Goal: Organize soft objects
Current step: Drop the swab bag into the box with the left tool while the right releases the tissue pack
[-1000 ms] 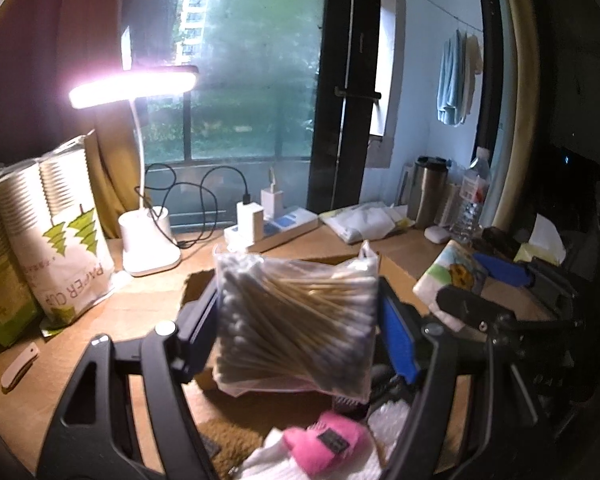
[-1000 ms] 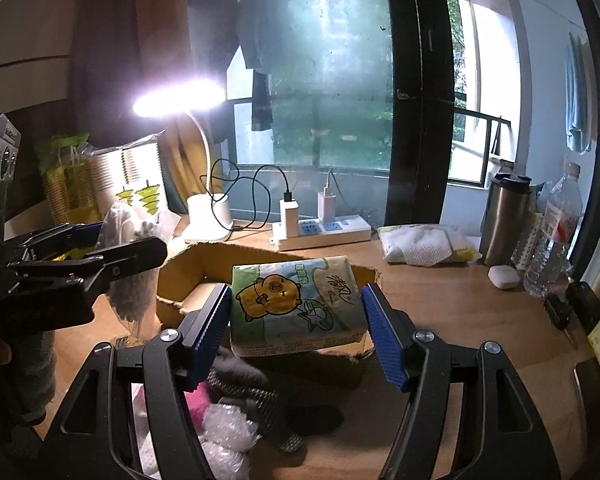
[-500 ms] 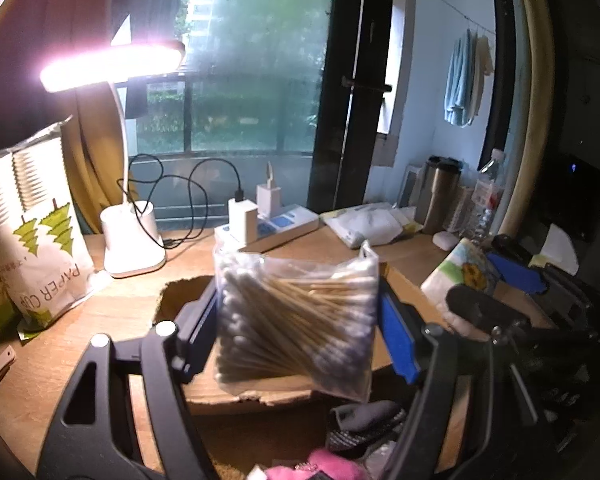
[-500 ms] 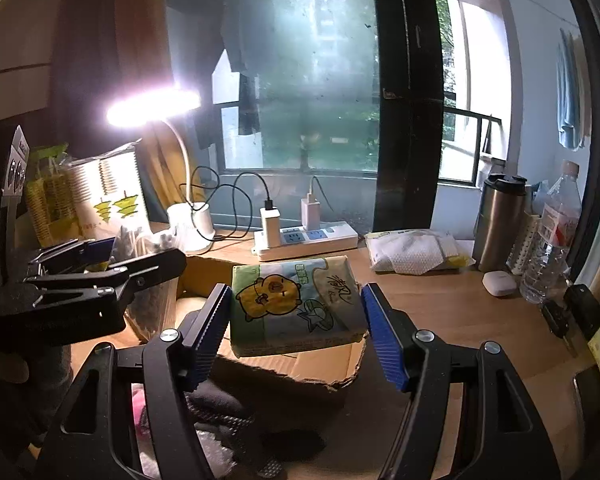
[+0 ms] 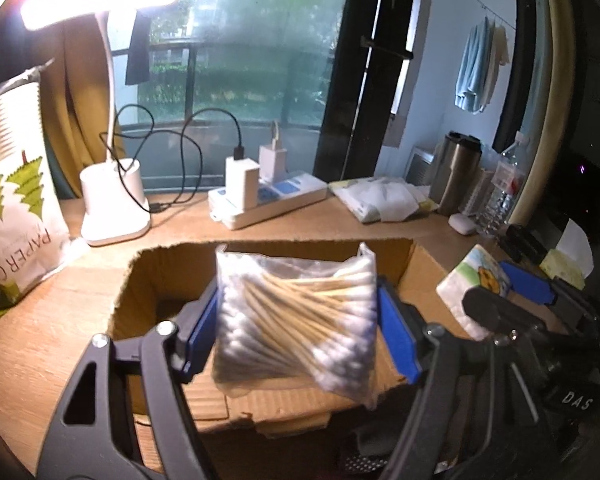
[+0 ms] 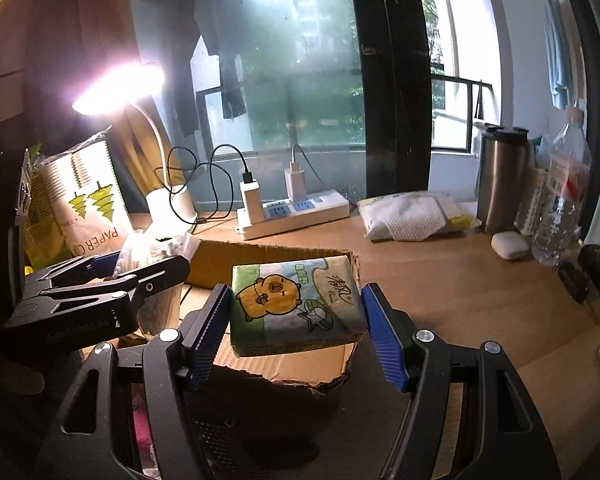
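Observation:
My left gripper (image 5: 300,328) is shut on a clear bag of cotton swabs (image 5: 296,320) and holds it over the open cardboard box (image 5: 172,276). My right gripper (image 6: 296,320) is shut on a tissue pack with a cartoon bear (image 6: 294,304) and holds it above the box's near right flap (image 6: 300,368). The tissue pack also shows at the right of the left wrist view (image 5: 472,284). The left gripper with the swab bag shows at the left of the right wrist view (image 6: 100,292). Dark and pink soft items (image 6: 140,436) lie low in front of the box.
A lit desk lamp (image 5: 112,204), a paper cup bag (image 5: 16,216), a power strip with chargers (image 5: 264,200), a folded cloth pack (image 5: 380,200), a steel tumbler (image 6: 500,180), a water bottle (image 6: 560,208) and a white earbud case (image 6: 508,244) stand on the wooden desk behind the box.
Both grippers have moved forward and up with their loads, from over the soft pile to above the cardboard box. The pink item has dropped out of the left wrist view.

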